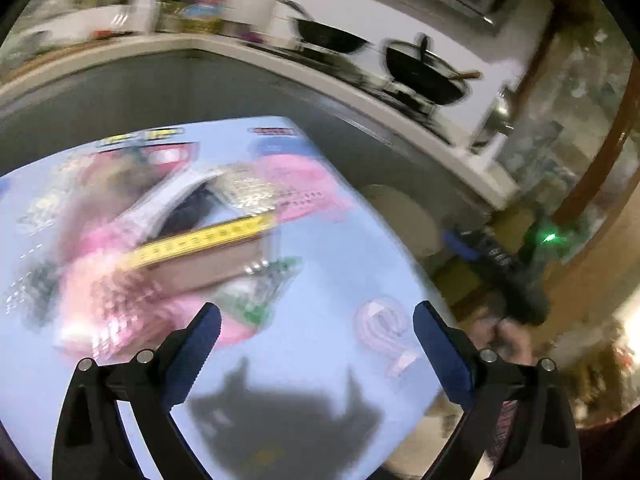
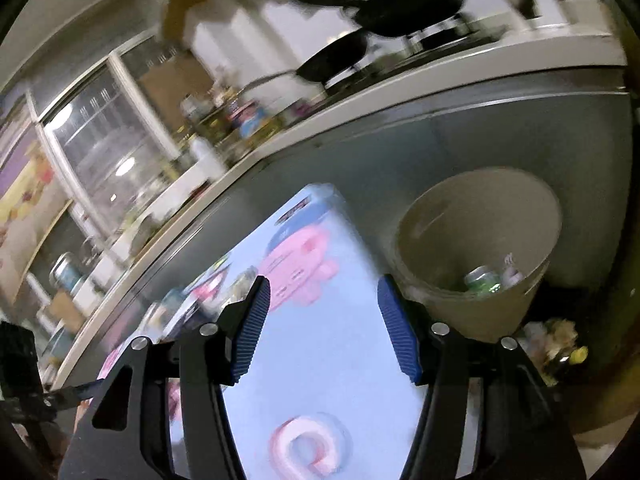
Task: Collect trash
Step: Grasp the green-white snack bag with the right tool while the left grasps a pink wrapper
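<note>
In the left wrist view a blurred heap of trash lies on the light blue table (image 1: 320, 248): a brown box with a yellow edge (image 1: 208, 240), a green and white wrapper (image 1: 260, 292), and silver foil (image 1: 244, 188). My left gripper (image 1: 316, 312) hangs open over the table just short of the wrapper, with nothing between its fingers. In the right wrist view a beige bin (image 2: 480, 216) stands past the table's far right edge, with a green can (image 2: 482, 280) and a white scrap (image 2: 510, 272) inside. My right gripper (image 2: 324, 284) is open and empty, over the table and left of the bin.
A grey cabinet front with a pale counter (image 2: 400, 92) runs behind the table. Two black woks (image 1: 424, 72) sit on the stove, and bottles and jars (image 2: 244, 120) stand further along. The table carries pink cartoon prints (image 2: 296, 272). Clutter lies on the floor near the bin (image 2: 560, 340).
</note>
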Demonstrator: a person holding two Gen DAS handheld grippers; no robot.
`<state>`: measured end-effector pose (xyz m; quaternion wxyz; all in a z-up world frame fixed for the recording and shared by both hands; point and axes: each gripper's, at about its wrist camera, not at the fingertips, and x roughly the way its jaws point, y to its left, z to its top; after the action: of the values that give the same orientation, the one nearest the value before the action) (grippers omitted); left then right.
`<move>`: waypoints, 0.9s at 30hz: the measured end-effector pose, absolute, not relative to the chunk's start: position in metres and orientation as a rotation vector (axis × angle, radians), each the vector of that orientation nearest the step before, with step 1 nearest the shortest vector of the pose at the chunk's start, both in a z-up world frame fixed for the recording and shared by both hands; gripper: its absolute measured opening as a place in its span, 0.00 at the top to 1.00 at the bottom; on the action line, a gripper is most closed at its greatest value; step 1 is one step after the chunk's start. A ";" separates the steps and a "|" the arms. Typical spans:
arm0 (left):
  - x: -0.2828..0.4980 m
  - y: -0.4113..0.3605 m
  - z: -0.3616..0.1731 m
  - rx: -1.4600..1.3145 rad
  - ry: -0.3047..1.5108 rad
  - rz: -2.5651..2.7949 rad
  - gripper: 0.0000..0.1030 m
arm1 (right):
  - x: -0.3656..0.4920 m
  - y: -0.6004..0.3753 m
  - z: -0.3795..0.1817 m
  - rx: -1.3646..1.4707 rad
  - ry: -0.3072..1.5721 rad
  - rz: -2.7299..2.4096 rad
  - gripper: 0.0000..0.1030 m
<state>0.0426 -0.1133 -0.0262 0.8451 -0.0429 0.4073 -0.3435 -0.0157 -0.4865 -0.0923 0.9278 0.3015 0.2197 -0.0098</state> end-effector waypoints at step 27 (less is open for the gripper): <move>0.087 -0.047 -0.084 -0.080 0.881 -0.650 0.32 | -0.032 -0.282 -0.085 0.249 0.749 0.097 0.46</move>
<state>0.0871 -0.0466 -0.0845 0.8531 -0.0383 0.4188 -0.3088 -0.0316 -0.2816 -0.0848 0.9219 0.1213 0.3649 0.0472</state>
